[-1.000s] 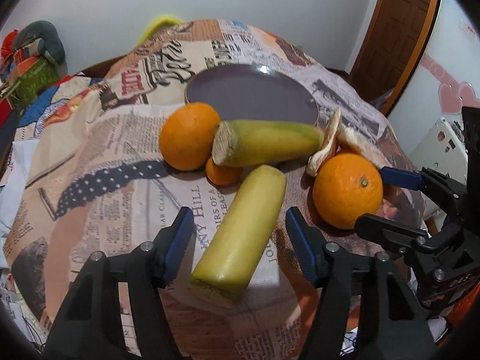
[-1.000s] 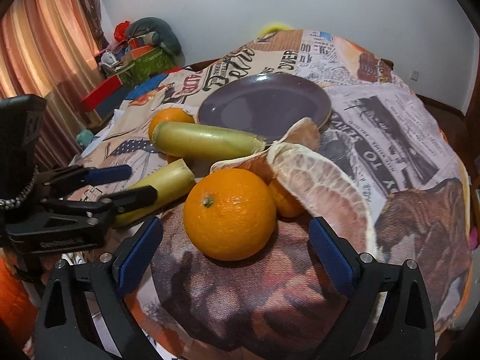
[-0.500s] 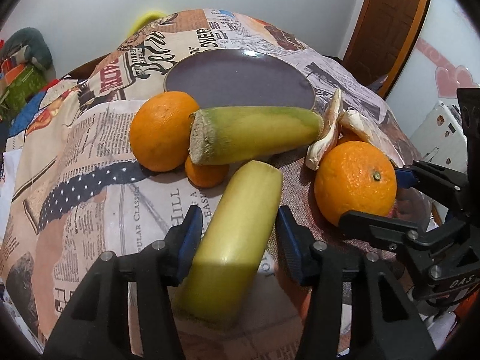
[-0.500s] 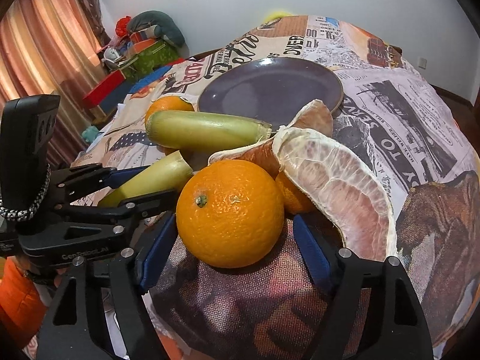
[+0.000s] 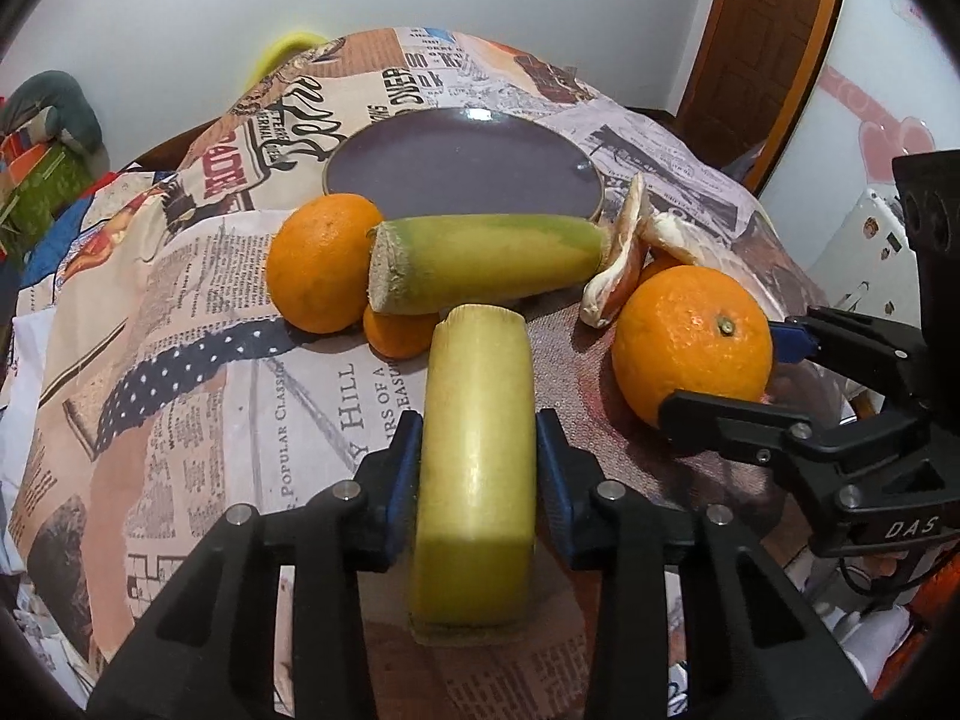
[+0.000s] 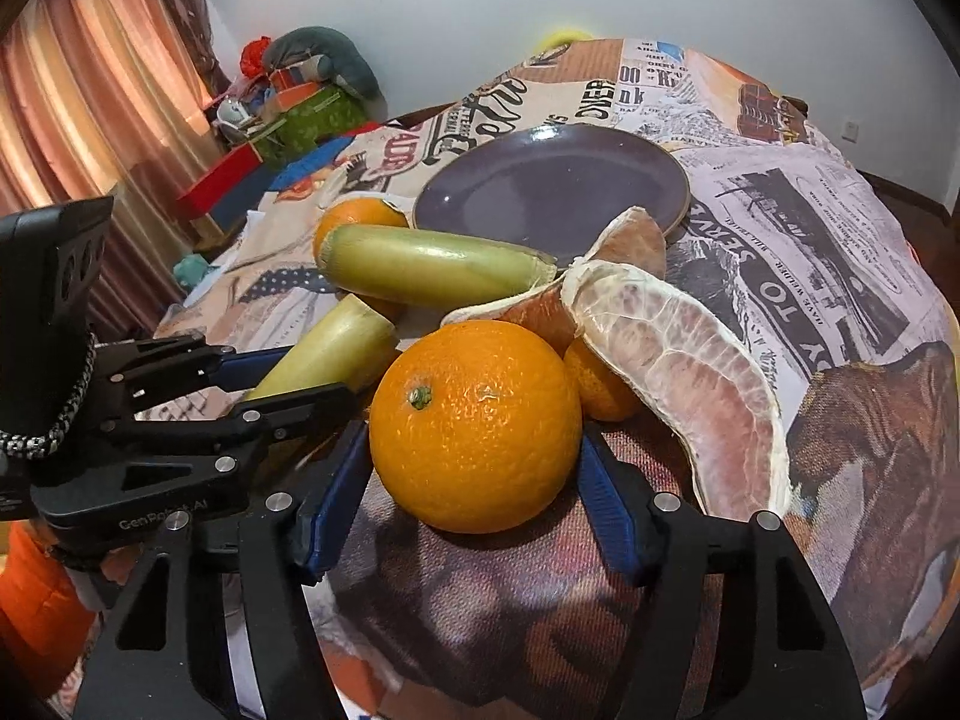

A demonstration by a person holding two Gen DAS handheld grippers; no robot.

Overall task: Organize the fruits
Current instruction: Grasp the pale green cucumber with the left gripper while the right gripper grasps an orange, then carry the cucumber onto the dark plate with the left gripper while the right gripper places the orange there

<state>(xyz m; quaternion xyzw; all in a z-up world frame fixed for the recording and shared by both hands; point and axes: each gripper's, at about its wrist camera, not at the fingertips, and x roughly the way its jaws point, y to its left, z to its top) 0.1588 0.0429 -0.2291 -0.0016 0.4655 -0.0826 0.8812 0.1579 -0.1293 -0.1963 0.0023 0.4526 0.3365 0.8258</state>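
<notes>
My left gripper (image 5: 477,474) is shut on a yellow-green sugarcane piece (image 5: 477,456) lying on the table; it also shows in the right wrist view (image 6: 330,354). My right gripper (image 6: 474,480) has its blue pads against both sides of a large orange (image 6: 474,423), also seen in the left wrist view (image 5: 693,342). A second cane piece (image 5: 486,261) lies crosswise behind, with another orange (image 5: 321,261) and a small orange (image 5: 396,333) beside it. An empty purple plate (image 5: 462,165) sits beyond. Pomelo segments (image 6: 690,372) lie right of the large orange.
The table wears a newspaper-print cloth (image 5: 198,312). A small orange (image 6: 600,384) sits under the pomelo segment. Clutter and a curtain (image 6: 90,102) stand at the left, a wooden door (image 5: 762,42) at the right.
Both grippers moved forward and closed. The left pads now clamp the near cane piece. The right pads came in against the large orange.
</notes>
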